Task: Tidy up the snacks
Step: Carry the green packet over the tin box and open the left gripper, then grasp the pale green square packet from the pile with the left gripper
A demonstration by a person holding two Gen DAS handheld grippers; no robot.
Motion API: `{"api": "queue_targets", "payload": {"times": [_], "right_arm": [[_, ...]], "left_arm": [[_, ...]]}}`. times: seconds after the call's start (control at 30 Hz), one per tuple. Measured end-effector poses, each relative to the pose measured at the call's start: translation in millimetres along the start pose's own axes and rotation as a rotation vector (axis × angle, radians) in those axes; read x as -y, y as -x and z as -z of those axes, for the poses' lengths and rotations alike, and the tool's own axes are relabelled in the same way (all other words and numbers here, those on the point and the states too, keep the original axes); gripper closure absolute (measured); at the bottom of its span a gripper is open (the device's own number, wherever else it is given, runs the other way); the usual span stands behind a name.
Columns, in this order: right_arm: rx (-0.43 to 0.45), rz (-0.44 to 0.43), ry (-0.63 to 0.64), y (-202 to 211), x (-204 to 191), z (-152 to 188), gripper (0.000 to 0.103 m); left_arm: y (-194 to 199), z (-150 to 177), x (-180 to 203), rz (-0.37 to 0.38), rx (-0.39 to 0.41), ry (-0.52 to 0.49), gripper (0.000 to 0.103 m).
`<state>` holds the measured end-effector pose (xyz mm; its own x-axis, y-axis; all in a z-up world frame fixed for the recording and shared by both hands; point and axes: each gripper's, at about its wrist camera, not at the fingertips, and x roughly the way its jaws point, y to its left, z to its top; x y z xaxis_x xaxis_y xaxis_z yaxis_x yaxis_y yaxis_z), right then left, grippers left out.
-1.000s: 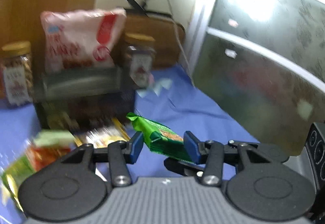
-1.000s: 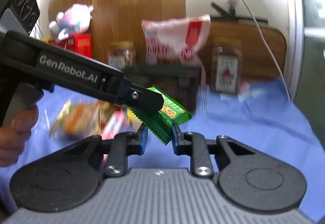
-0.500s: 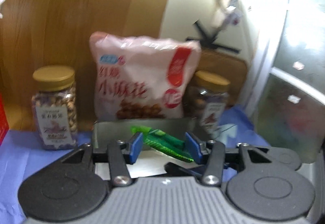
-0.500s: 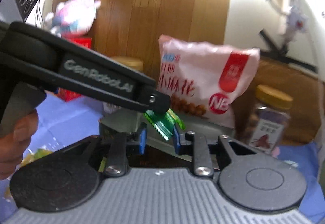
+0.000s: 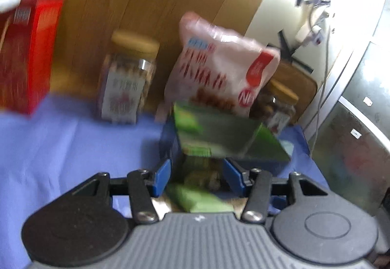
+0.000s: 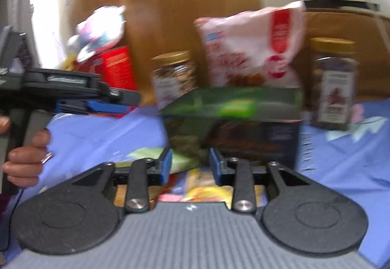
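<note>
Both wrist views low and close before the dark box (image 5: 219, 137) (image 6: 256, 137), facing the wooden wall, shared.

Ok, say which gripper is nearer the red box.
Left. Left gripper sits by the red box; right gripper is farther right, at the carton. Both jaws opening, gripping nothing.

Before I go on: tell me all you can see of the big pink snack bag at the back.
The pink snack bag is a puffy pillow pack of glossy plastic film, pale pink, with a red band down one side, a small blue patch near its top and a picture of brown twisted pieces low on the front; the print is too blurred to read. It stands upright, tilted a little, behind the open green-lined box, between two gold-lidded jars, in front of the wooden panel. Its lower edge is hidden by the box. No gripper touches it.
</note>
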<state>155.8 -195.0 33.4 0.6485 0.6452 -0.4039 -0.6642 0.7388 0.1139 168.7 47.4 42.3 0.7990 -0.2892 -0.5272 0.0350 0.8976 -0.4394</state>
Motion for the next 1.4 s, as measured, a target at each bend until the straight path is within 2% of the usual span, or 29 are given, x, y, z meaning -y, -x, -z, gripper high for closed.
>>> {"api": "queue_targets", "payload": {"times": [0.1,0.27,0.4,0.47,0.63,0.83,0.97,1.2,1.4], "right_arm": [[-0.031,0.025,0.117,-17,-22,1,0.054],[-0.087,0.09,0.273,-43,-39,3,0.054],[-0.15,0.111,0.294,-64,-36,5,0.055],[-0.156,0.1,0.278,-69,-34,7,0.064],[-0.097,0.122,0.284,-63,-43,9,0.066],[0.053,0.166,0.375,-27,-71,7,0.066],[0.115,0.161,0.444,-4,-94,16,0.066],[0.132,0.12,0.596,12,-136,56,0.066],[0.089,0.099,0.616,10,-151,71,0.065]], "left_arm": [[-9,8,-5,0.008,-0.063,0.055,0.054],[-21,19,2,-0.007,-0.108,0.023,0.051],[-38,23,-2,0.002,-0.166,0.057,0.054],[-44,25,-5,0.022,-0.189,0.075,0.06],[-30,27,1,0.02,-0.149,0.054,0.062],[20,27,20,0.055,-0.033,-0.001,0.062],[54,42,24,0.064,0.022,-0.041,0.062],[93,85,-1,0.049,0.028,-0.022,0.062],[96,106,-14,0.019,0.001,-0.021,0.062]]}}
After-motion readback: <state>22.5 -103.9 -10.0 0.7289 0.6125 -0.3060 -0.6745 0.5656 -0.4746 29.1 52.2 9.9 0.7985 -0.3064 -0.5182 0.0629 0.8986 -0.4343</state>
